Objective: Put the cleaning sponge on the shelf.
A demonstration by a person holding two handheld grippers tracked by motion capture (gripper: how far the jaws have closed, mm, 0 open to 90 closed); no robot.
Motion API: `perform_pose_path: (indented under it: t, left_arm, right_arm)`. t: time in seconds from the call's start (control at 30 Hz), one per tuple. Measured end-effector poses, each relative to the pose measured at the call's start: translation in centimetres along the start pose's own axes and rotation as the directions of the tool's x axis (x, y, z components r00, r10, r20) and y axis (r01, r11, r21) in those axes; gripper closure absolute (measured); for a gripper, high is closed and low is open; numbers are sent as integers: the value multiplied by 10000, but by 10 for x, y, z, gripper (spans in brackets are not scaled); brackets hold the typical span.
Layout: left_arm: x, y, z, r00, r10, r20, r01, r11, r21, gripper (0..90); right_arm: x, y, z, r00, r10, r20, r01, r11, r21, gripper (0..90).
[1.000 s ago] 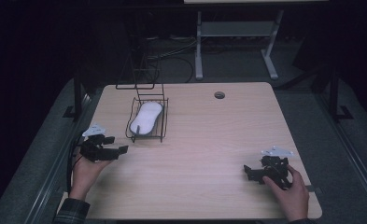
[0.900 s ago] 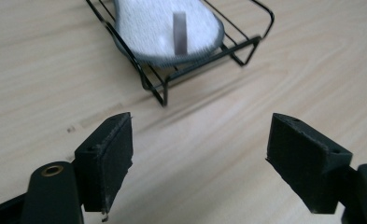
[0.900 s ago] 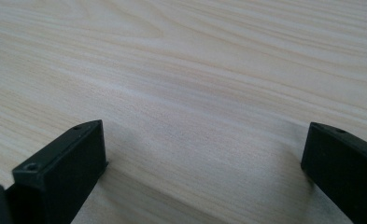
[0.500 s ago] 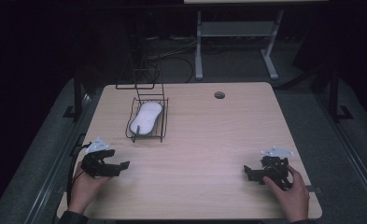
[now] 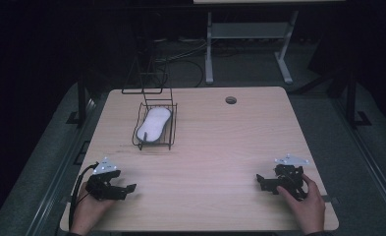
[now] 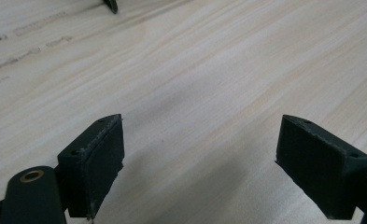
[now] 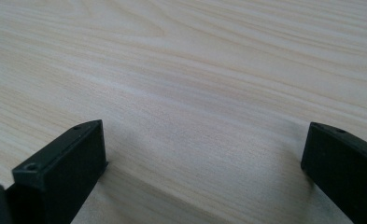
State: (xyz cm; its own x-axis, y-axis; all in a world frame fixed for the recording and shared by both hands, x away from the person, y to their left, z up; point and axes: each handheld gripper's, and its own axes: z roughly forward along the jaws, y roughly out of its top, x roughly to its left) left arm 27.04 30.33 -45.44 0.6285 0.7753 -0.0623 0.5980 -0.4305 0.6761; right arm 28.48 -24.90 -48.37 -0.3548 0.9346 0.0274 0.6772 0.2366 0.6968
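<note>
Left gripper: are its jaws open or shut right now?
Open. The left gripper has just been opening its jaws; in its own view they stand wide apart with bare table between them.

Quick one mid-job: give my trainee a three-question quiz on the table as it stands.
1. True or false: the white dish lies inside the wire rack.
2. Which is nearer the wire rack: A left gripper, B right gripper?
3. Fill in: between the left gripper's fingers you see bare ____.

Key: 1 true. 2 A. 3 table; its jaws have just been opening, with nothing between them.
</note>
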Motion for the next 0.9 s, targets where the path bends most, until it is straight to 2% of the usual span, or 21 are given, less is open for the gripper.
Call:
perform_pose_path:
  t: [0.27, 0.43, 0.53, 0.9]
  left_arm:
    - [-2, -8, 8, 9996, 207, -167, -205, 9997, 145, 136]
    - [-2, -12, 10, 9983, 455, -367, -463, 9987, -208, 130]
    - [-3, -17, 12, 9973, 599, -415, -626, 9958, -673, 128]
    - [-3, -17, 12, 9973, 613, -403, -639, 9958, -659, 128]
  right_arm:
    - [0, 0, 0, 10000, 1, -2, -1, 10000, -2, 0]
    - [0, 0, 0, 10000, 2, -5, -2, 10000, 2, 0]
    - [0, 0, 0, 10000, 2, -3, -2, 10000, 0, 0]
    - [0, 0, 0, 10000, 4, -4, -4, 10000, 3, 0]
